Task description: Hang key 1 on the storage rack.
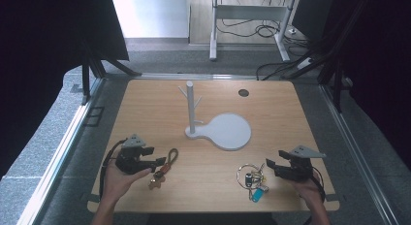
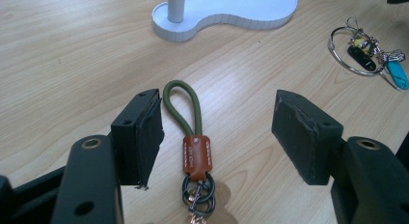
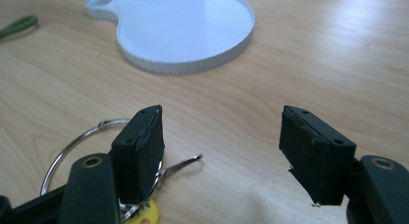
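Both forearms come in from the near edge of the tabletop, one toward each near corner. The left hand (image 1: 118, 179) grips the left gripper (image 1: 158, 162) low over the wood, jaws spread wide, aimed toward the right edge. The right hand (image 1: 306, 187) holds the right gripper (image 1: 269, 165) by the near right corner, jaws wide apart too, aimed toward the left edge.

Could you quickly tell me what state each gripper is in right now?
Left gripper: open, fingers either side of the green loop keychain, holding nothing.
Right gripper: open, holding nothing.
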